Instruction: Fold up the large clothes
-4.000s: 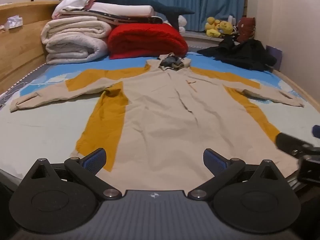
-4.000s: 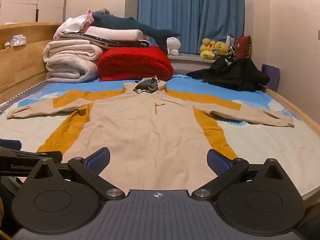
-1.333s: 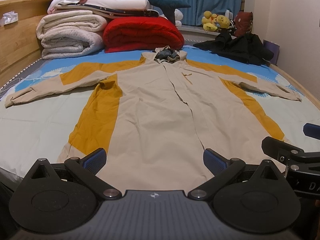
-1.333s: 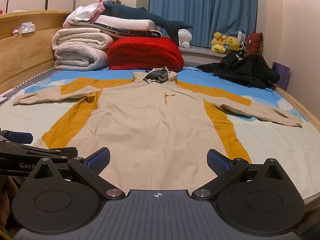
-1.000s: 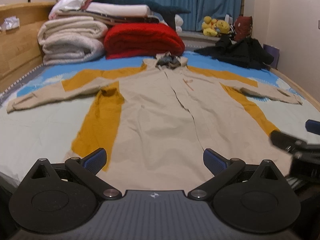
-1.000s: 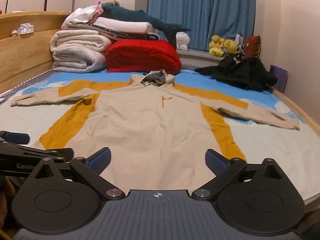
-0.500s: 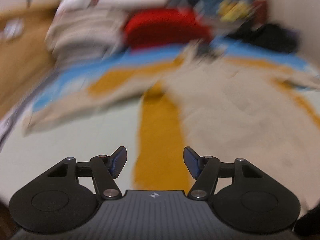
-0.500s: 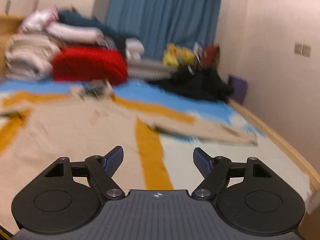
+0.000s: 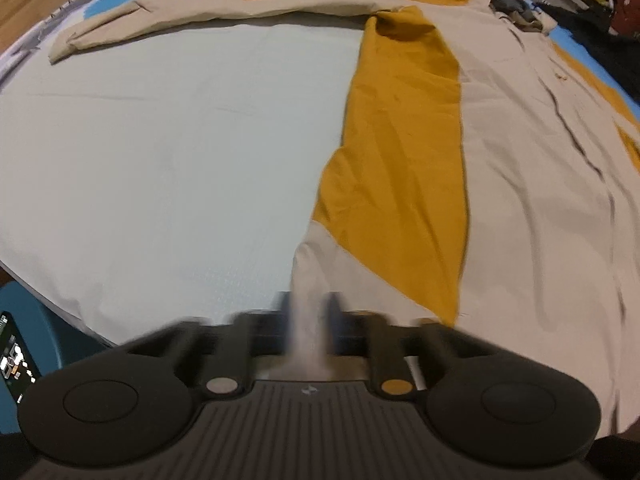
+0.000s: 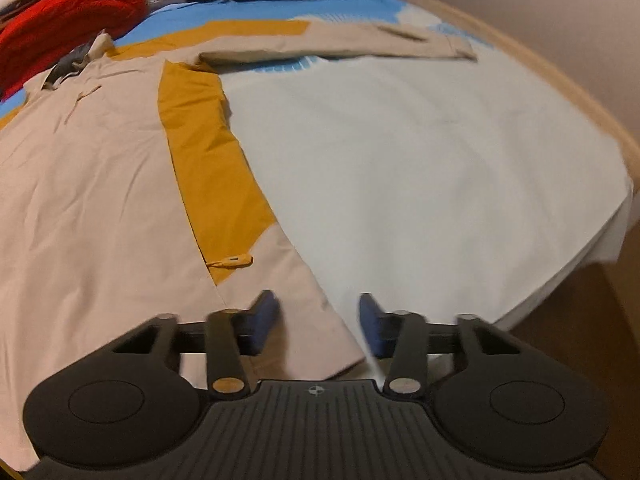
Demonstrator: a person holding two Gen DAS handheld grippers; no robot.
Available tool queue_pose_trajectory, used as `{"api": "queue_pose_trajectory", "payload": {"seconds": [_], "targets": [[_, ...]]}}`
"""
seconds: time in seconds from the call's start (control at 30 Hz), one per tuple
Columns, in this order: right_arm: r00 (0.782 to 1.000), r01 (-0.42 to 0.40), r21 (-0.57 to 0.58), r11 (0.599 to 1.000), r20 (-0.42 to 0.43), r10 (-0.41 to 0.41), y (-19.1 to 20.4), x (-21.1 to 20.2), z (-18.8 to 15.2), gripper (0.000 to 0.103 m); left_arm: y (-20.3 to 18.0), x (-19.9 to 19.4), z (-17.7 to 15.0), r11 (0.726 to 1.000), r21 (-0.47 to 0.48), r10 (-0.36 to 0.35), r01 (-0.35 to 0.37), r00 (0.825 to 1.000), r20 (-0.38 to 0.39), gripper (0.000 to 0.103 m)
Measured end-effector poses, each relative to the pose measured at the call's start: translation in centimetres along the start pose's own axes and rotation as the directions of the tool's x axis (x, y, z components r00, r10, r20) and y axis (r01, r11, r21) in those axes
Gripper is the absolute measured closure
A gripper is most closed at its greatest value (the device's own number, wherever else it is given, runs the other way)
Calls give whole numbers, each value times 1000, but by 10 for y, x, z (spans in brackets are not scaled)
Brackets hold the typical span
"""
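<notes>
Coat: the big beige coat with mustard-yellow side panels [image 9: 404, 152] lies flat on the pale sheet of the bed [image 9: 160, 160], both sleeves spread out to the sides.
Left gripper: the black left gripper [image 9: 306, 320] is pinched tight on the coat's bottom corner. Beige cloth sticks up between its tips.
Right gripper: the black right gripper with blue pads [image 10: 318, 322] is closing. The coat's other bottom corner lies between the pads, not squeezed.
Far end: a red folded blanket [image 10: 60, 20] sits beyond the collar.

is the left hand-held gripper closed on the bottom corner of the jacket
Yes, the left hand-held gripper has its jaws pinched together on the beige bottom corner of the jacket.
</notes>
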State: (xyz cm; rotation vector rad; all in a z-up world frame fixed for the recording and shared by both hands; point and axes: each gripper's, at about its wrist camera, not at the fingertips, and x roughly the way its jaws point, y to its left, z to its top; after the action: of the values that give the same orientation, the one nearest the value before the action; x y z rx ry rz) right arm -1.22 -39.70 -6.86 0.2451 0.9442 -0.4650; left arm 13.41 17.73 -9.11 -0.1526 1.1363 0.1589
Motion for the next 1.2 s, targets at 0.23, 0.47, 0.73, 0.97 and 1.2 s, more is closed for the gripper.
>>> {"api": "queue_pose_trajectory", "payload": {"seconds": [0.23,0.47,0.73,0.97,1.2], "targets": [[998,-44,37,998,56,42,-7,-37,10,100,4,-48,-7,999,12,-48,47,990,134,102],[998,-52,49,997,-29,53,-20,-57,1,101,4,-33,-12,999,33,21,-22,1000,21,92],[989,-34,15,999,145,32,-1,-74,12,93,-32,-47,-16,983,154,-111,95,989,98,64],[991,-89,-102,991,-108,77,37,-28,1,67,-43,-27,-17,981,160,-107,111,994,-29,62],[997,-49,-107,993,-70,42,51,-32,7,67,-59,-22,-21,967,242,-77,81,997,-25,53]]}}
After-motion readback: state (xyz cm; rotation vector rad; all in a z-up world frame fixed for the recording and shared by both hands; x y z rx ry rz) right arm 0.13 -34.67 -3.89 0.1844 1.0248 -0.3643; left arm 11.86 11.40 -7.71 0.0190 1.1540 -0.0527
